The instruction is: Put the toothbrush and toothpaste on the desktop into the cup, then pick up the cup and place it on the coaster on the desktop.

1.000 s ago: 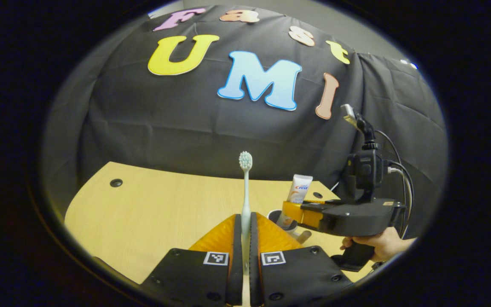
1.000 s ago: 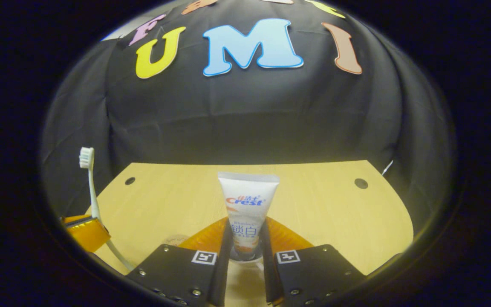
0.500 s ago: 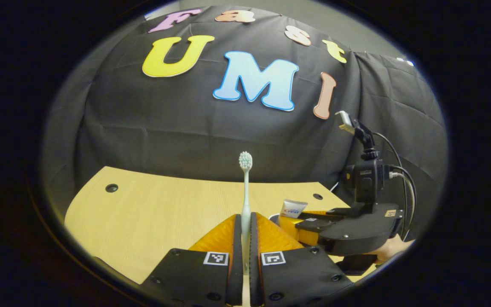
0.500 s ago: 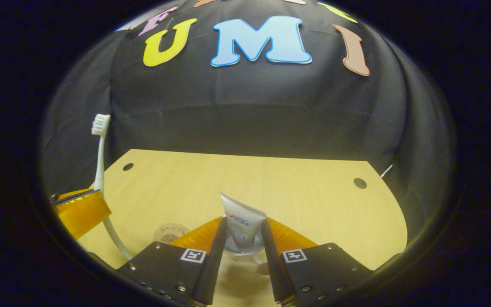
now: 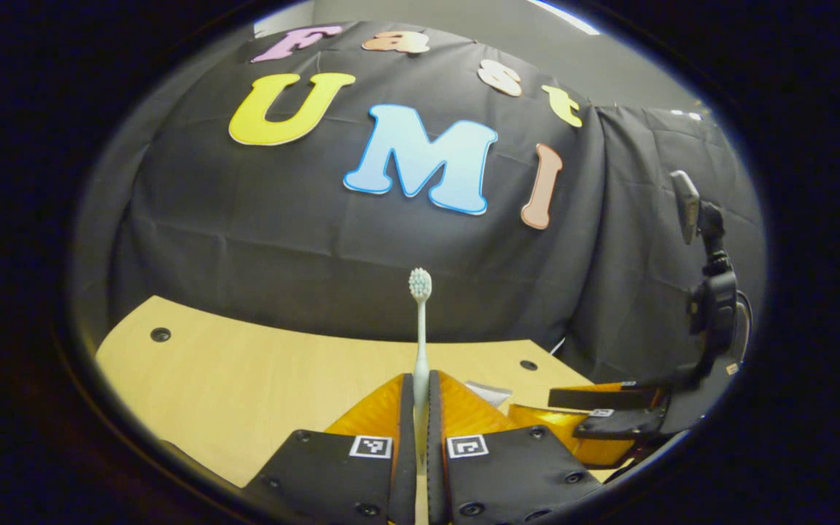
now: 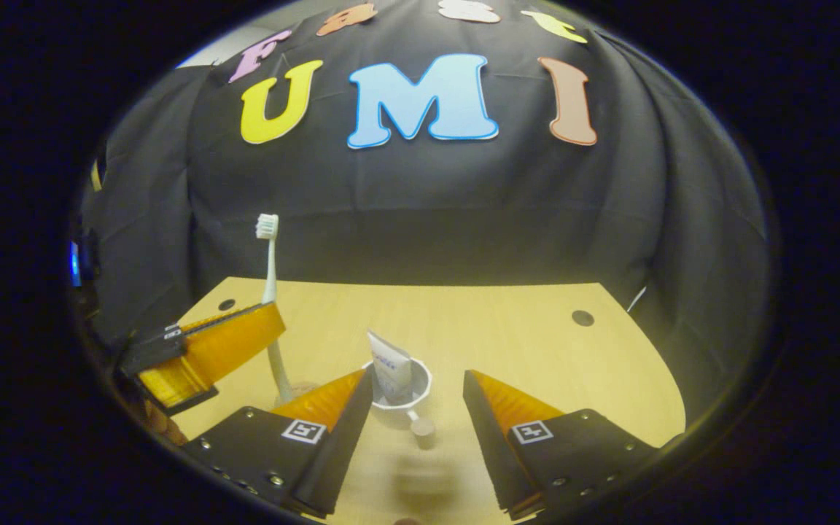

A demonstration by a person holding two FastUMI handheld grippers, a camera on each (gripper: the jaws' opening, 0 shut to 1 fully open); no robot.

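1. Left gripper (image 5: 420,397): fingers pressed together on the toothbrush (image 5: 420,321) handle. The brush stands upright with its bristle head at the top, above the desktop (image 5: 259,372).
2. In the right gripper view the same left gripper (image 6: 274,328) sits at the left, the toothbrush (image 6: 268,255) rising from it, its lower handle end hanging near the cup's left side.
3. Right gripper (image 6: 416,397): fingers spread wide, touching nothing.
4. Cup (image 6: 399,390): white, standing on the desktop (image 6: 522,343) between and just beyond the spread fingers, its handle toward the near side.
5. Toothpaste (image 6: 389,368): tube standing inside the cup, leaning left, its top above the rim.
6. Coaster (image 6: 296,390): a pale disc partly seen on the desktop left of the cup, behind the right gripper's left finger.
7. In the left gripper view the right gripper (image 5: 595,423) lies at the right, jaws apart; the toothpaste (image 5: 489,392) top peeks just left of it.
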